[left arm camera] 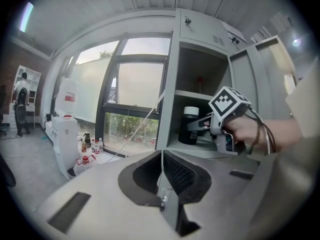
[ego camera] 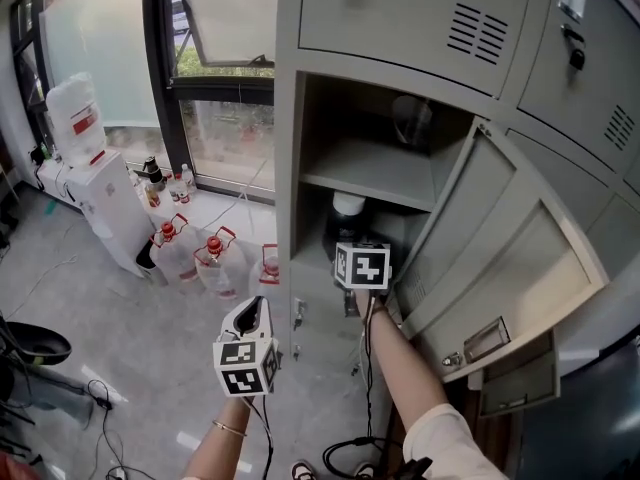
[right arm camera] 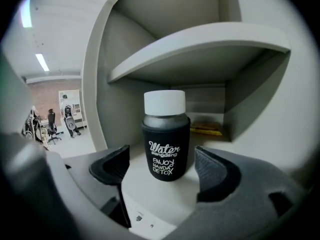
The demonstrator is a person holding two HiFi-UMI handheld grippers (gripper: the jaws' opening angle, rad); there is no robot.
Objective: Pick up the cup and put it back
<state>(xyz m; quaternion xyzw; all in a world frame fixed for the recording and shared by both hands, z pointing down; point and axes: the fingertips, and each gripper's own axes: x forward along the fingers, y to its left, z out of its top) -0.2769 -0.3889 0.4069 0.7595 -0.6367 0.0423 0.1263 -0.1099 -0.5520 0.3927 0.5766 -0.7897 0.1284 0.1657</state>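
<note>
While the cup stands upright on the lower shelf of the open grey metal locker, the right gripper lines up on it. Its jaws are wide apart and clear of the cup, which sits just ahead. This looks like the approach to the pick. The next move would be to ease forward and close on the matte black sleeve, below the smooth white cap. The left gripper hangs outside the locker, its ribbed dark pads together on nothing.
</note>
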